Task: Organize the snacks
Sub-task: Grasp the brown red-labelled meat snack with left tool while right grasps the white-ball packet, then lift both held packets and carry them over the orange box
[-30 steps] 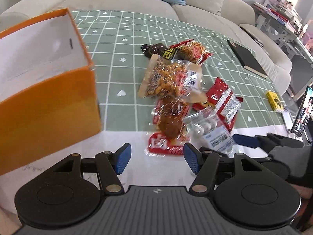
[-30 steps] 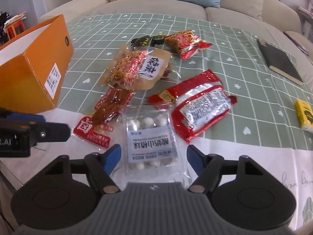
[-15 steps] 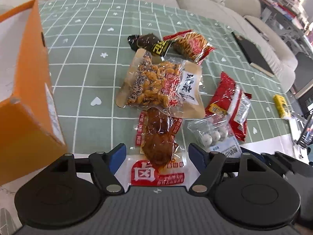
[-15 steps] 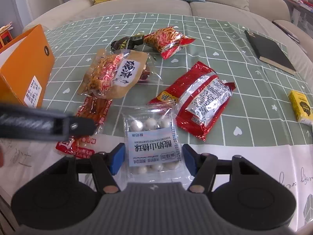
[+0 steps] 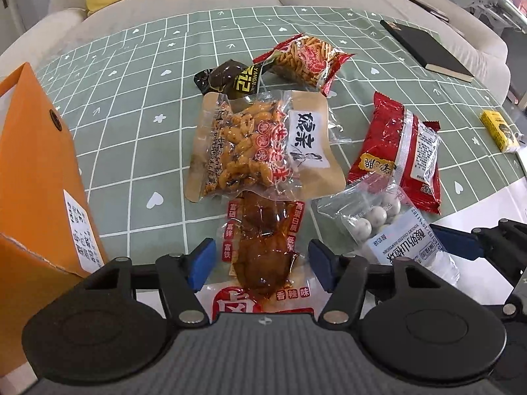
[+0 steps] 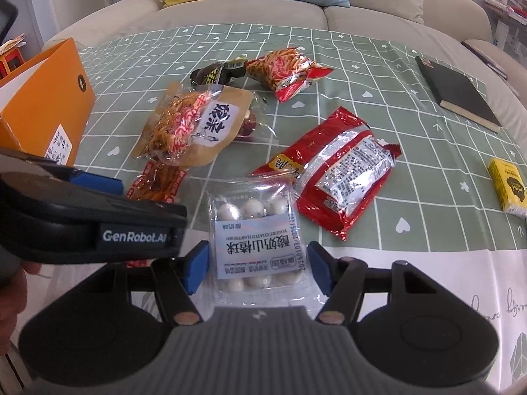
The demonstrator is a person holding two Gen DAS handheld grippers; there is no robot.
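Note:
Several snack packs lie on a green checked cloth. My left gripper (image 5: 262, 265) is open, its fingers on either side of a red braised-meat pack (image 5: 263, 247). My right gripper (image 6: 258, 266) is open around a clear pack of white yogurt balls (image 6: 258, 240), which also shows in the left wrist view (image 5: 378, 227). Behind lie a kraft pickle pack (image 5: 263, 144), a red-and-silver pack (image 6: 336, 171), a red chip bag (image 5: 306, 59) and a dark small pack (image 5: 230, 80). An open orange box (image 5: 36, 171) stands at the left.
A black notebook (image 6: 461, 95) lies at the far right and a small yellow box (image 6: 509, 184) near the right edge. A beige sofa with yellow and blue cushions curves behind the table. The left gripper's body (image 6: 82, 217) crosses the right wrist view's left side.
My left gripper swung right from the orange box and moved over the braised-meat pack. My right gripper moved forward so its fingers straddle the yogurt-ball pack.

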